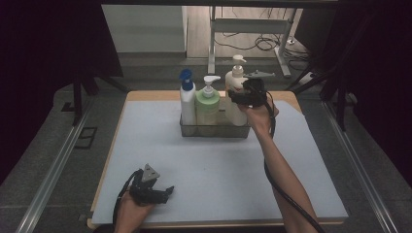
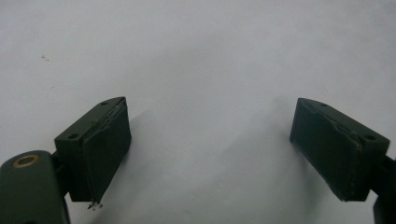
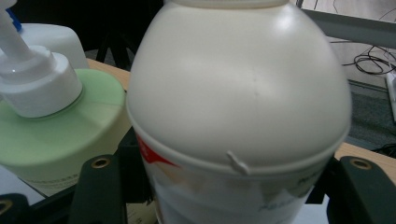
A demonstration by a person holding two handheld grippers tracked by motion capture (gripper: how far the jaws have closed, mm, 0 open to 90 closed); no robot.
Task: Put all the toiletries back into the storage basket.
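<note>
A tall cream pump bottle (image 1: 235,80) stands at the right end of a clear bin (image 1: 214,131) at the back of the table. My right gripper (image 1: 233,98) reaches in from the right and is shut on the cream bottle (image 3: 238,93) at mid height, one jaw on each side (image 3: 224,186). Beside it in the bin are a green pump bottle (image 1: 207,104) (image 3: 56,135) and a white bottle with a blue cap (image 1: 187,99) (image 3: 51,37). My left gripper (image 1: 165,192) rests low on the pale blue mat (image 1: 218,165) near the front left, open and holding nothing (image 2: 210,144).
The mat covers a wooden table with its edge showing at the back (image 1: 150,95). Metal rails (image 1: 58,160) run along both sides. A desk frame and cables (image 1: 262,41) lie on the floor beyond the table.
</note>
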